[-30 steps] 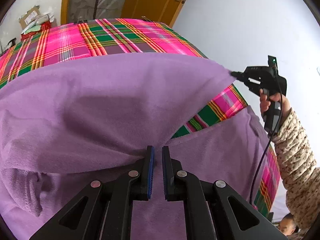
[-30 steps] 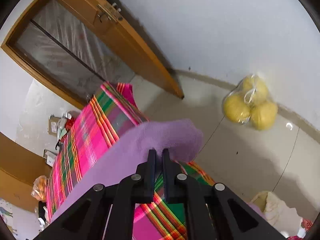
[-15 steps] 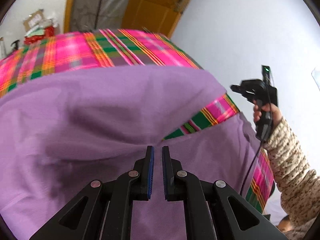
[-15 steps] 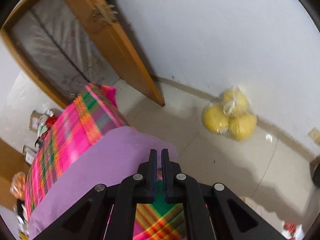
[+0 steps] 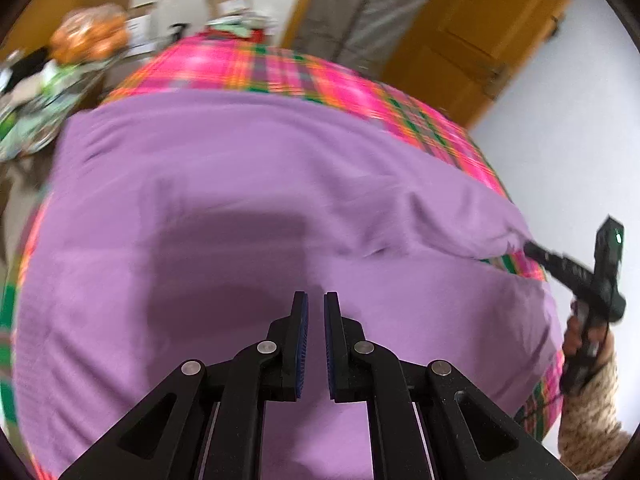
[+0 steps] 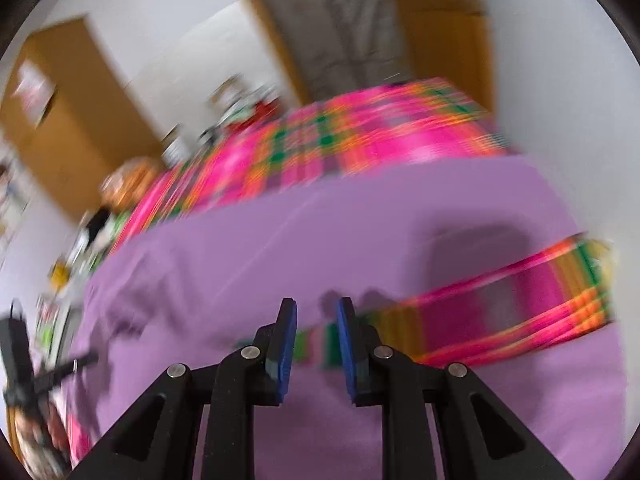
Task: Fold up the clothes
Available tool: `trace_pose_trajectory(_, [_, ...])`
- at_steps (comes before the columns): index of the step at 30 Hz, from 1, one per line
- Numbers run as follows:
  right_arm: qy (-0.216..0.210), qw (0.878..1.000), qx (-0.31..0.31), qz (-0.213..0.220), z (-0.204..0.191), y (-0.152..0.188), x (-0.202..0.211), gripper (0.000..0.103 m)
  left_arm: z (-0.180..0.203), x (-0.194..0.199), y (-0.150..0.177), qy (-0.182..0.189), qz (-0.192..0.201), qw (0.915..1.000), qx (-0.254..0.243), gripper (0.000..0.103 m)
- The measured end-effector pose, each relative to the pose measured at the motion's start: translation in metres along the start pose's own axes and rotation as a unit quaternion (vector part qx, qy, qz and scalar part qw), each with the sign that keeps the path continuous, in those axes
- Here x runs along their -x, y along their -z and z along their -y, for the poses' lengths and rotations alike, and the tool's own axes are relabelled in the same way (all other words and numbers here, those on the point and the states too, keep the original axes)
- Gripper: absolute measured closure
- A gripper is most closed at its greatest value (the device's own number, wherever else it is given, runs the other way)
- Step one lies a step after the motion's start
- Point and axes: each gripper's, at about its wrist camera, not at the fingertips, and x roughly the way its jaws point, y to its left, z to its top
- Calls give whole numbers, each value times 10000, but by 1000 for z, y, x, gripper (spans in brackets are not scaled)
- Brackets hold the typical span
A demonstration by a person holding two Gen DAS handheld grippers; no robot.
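A purple cloth (image 5: 240, 184) lies folded across a pink plaid bed (image 5: 260, 68). My left gripper (image 5: 315, 296) hovers low over its near part. Its jaws stand a narrow slit apart with purple fabric filling the slit, so it appears shut on the cloth. In the right wrist view the purple cloth (image 6: 320, 232) is blurred, and a strip of plaid bed (image 6: 520, 292) shows between its layers. My right gripper (image 6: 317, 302) is open with plaid visible between its fingers. From the left wrist view, the right gripper (image 5: 532, 247) points at the cloth's far right corner.
A person's hand and speckled sleeve (image 5: 592, 412) hold the right gripper beside the bed's right edge. A wooden door (image 5: 460, 28) and white wall stand behind the bed. Bags and boxes (image 5: 88, 40) crowd the far left. A brown cupboard (image 6: 68, 120) is at the back.
The lifted purple fold has been carried over and laid down flat on the bed. My right gripper has opened and swung round to face the bed. Both cameras are moving fast.
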Motion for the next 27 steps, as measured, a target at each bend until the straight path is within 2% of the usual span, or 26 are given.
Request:
trace_pose_trajectory(6, [-551,9966,546,-264,-51,21,-21,82,-45,25,22,-345,162,9976,576,95])
trace_pose_trajectory(9, [-670,9939,795,-365,-74,31,-28,82,-57,33,30,-441,192,9961,735,95])
trace_pose_trajectory(16, [-803,9863,1394,-365,-123,38,-44,67,-75,46,44,-671,182,9933,925,95])
trace_pose_trajectory(20, [-552,9792,1870,-563,-147,33,-71,66,-85,53,50,-722,222,9915,1062,95])
trace_pose_trajectory(23, [-331,9754,2129,-470,-159,27,-82,65,-91,53,52,-710,229,9908,1133,95])
trace_pose_trajectory(25, [-360,9742,2171,-499,-164,24,-89,57,-92,53,52,-688,228,9905,1171,95])
trace_pose_trajectory(27, [-364,9736,2202,-478,-167,25,-92,58,-93,52,52,-666,232,9903,1196,95])
